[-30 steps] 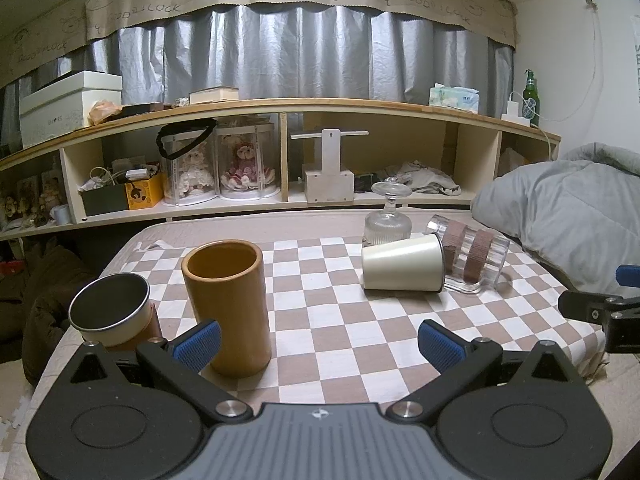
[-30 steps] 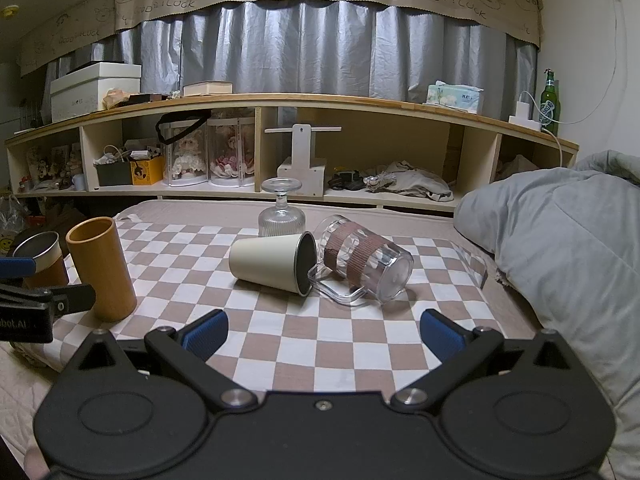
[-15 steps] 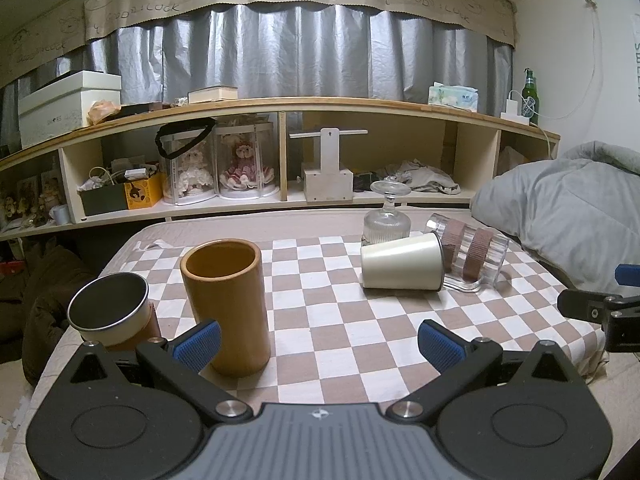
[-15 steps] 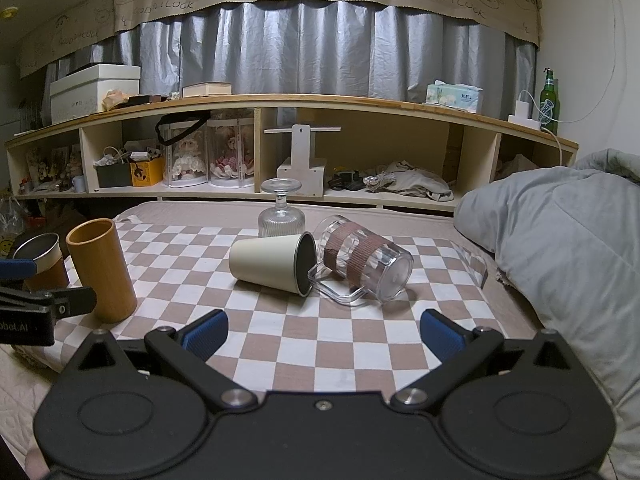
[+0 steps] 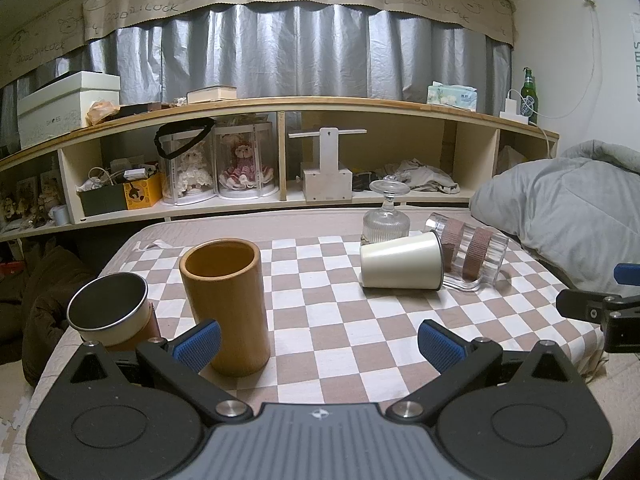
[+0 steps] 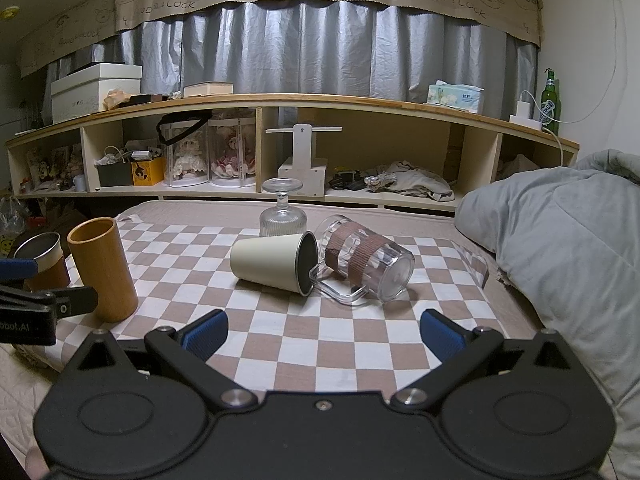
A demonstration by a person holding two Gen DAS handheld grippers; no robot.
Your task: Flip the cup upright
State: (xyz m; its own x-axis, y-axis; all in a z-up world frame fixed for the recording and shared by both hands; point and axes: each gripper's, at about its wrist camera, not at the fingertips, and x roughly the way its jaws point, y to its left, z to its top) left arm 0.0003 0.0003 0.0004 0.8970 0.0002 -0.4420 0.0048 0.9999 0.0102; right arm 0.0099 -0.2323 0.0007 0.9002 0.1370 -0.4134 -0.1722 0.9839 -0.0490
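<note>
A cream cup lies on its side on the checkered cloth, also in the right wrist view, mouth toward a clear glass mug with brown bands, which also lies on its side. A stemmed glass stands upside down just behind them. My left gripper is open and empty, near the table's front edge beside an upright tan wooden cup. My right gripper is open and empty, well short of the fallen cups.
A steel-rimmed cup stands upright at the table's left edge. A grey duvet lies against the table's right side. A long wooden shelf with boxes and dolls runs behind the table.
</note>
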